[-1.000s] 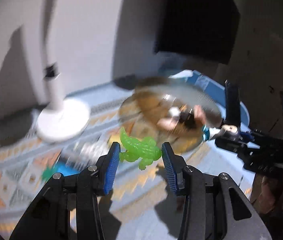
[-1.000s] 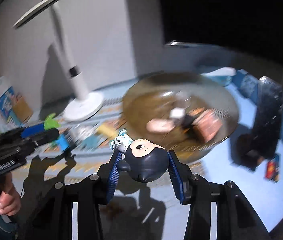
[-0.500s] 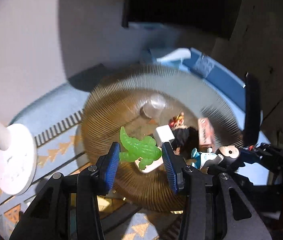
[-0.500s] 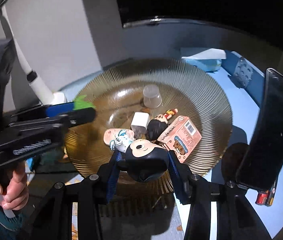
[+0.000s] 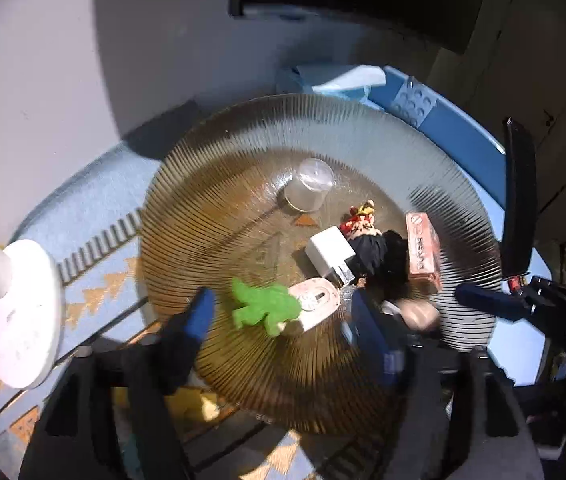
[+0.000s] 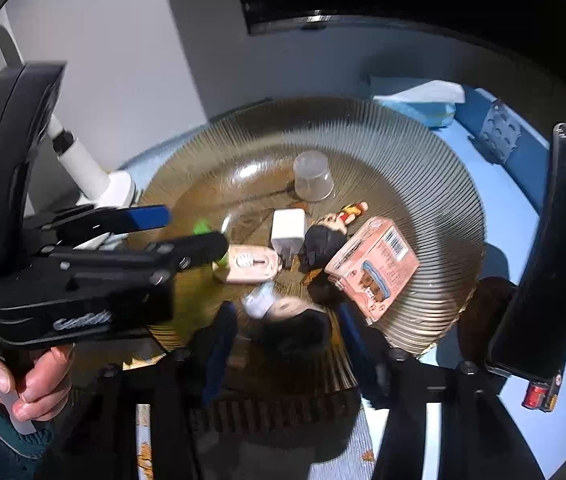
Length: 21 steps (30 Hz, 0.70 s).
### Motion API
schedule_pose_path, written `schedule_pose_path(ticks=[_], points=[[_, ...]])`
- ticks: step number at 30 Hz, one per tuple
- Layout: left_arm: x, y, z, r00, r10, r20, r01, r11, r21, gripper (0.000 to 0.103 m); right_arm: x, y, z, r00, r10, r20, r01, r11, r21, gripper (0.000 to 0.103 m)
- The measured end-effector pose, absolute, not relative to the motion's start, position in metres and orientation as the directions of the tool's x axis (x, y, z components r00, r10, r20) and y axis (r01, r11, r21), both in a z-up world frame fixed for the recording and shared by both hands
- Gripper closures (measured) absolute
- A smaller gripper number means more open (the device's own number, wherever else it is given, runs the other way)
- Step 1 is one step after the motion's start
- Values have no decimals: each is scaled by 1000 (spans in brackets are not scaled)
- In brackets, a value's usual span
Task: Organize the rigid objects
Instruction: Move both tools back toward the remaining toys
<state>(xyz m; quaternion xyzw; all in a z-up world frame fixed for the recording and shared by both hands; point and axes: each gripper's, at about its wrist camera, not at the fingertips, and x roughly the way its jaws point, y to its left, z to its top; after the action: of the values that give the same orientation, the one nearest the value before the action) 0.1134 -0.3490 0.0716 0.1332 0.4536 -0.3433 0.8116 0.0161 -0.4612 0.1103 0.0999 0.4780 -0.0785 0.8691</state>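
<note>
No readable text: blurred logo on left hand-held gripper (image 6: 193,232), illegible print on pink box (image 6: 373,270)

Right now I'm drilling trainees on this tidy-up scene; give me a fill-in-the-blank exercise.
1. The green toy lies on the ribbed glass ____.
2. The clear cup stands ____ down.
3. The left gripper jaws are ____.
4. The carton is ____ in colour.

Missing: plate; upside; opening; pink
</note>
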Motion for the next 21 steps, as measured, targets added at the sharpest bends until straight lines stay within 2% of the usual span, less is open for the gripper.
schedule_pose_path(ticks=[5,8,18,21], points=[[91,-302,119,427,-485,-763,663,742,-99,32,-12,-474,155,644,-60,-762,281,946,163,42],[73,-262,150,490,-507,-709,637,763,-106,29,-27,-470,176,685,-48,-727,277,940,198,41],[-1,-116,222,688,-477,-547,489,862,-136,28,-52,-384,204,724,63,-687,125,967,221,41],[-16,-80,225,720,-452,-526,434,885,-166,21,-52,-356,203,720,104,-686,72,972,224,41]])
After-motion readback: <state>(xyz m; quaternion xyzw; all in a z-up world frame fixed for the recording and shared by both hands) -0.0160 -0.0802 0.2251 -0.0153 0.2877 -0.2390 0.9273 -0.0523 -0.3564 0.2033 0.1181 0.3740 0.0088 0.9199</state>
